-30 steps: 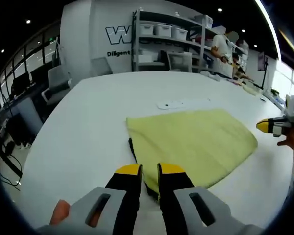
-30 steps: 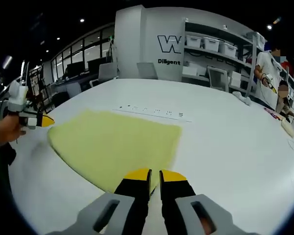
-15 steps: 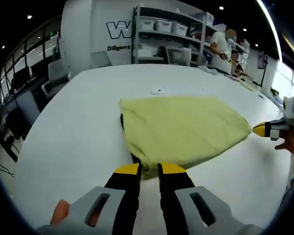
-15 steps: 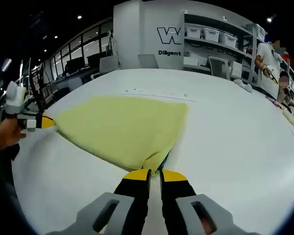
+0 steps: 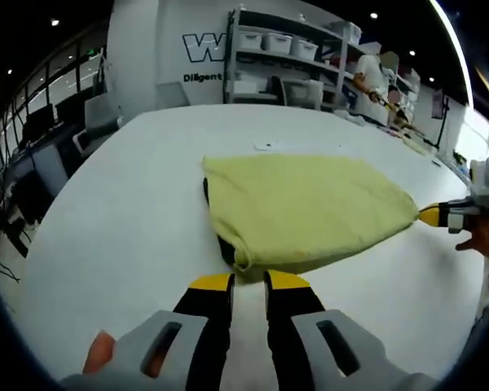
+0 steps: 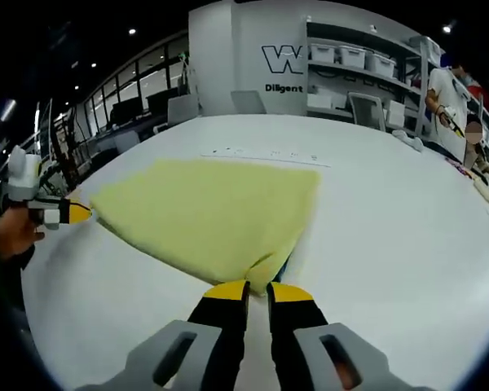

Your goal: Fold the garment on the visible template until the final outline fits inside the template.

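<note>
A pale yellow folded garment [image 5: 306, 208] lies on the white table [image 5: 122, 212]. Its near corner reaches the tips of my left gripper [image 5: 248, 281], whose jaws are shut on that corner. A dark strip [image 5: 225, 248] shows under the garment's left edge. The garment's right corner tapers to the yellow tip of my right gripper [image 5: 433, 216]. In the right gripper view the garment [image 6: 212, 216] comes to a point between the tips of my right gripper [image 6: 257, 287], shut on it. My left gripper [image 6: 75, 213] holds the far left corner, a hand behind it.
A thin white strip with small marks [image 6: 265, 153] lies on the table beyond the garment. Shelves with white bins [image 5: 277, 57] stand behind the table, with people [image 5: 375, 77] at the right. Chairs and desks [image 5: 90, 122] line the left side.
Both grippers drew back with their corners, so the garment slid toward me and stretched between them. Its near edge now ends at the tips rather than under the jaws.
</note>
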The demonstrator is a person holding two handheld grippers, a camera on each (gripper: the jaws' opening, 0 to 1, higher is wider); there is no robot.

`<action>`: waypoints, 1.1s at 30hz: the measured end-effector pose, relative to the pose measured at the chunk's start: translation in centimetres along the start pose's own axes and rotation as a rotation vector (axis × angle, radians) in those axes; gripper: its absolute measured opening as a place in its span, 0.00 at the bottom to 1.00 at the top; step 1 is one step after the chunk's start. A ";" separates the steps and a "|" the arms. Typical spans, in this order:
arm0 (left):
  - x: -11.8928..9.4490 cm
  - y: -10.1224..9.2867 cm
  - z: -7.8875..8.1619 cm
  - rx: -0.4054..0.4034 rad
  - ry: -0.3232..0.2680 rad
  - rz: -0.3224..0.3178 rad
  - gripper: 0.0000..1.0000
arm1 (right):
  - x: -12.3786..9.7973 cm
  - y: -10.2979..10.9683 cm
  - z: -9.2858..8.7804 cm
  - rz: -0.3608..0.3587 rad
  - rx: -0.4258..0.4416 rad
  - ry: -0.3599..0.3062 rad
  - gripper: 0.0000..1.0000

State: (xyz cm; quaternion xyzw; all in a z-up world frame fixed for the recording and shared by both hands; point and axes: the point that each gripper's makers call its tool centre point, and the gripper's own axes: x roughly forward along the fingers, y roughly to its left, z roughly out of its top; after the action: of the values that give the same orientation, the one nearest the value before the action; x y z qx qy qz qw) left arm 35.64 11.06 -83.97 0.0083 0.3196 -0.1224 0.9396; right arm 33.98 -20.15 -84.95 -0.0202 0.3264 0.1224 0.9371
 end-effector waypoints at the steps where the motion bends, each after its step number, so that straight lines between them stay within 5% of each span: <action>1: 0.0 0.2 0.4 0.001 -0.014 0.006 0.14 | 0.0 0.0 0.0 0.000 0.000 0.001 0.02; 33: 1.0 0.2 0.4 0.002 0.033 -0.008 0.05 | -0.2 -0.1 -0.1 0.006 -0.011 0.002 0.00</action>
State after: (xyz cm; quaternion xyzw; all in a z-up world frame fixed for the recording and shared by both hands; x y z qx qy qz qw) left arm 36.73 10.99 -84.27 0.0098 0.3351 -0.1264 0.9336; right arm 33.84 -20.27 -84.92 -0.0248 0.3268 0.1268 0.9362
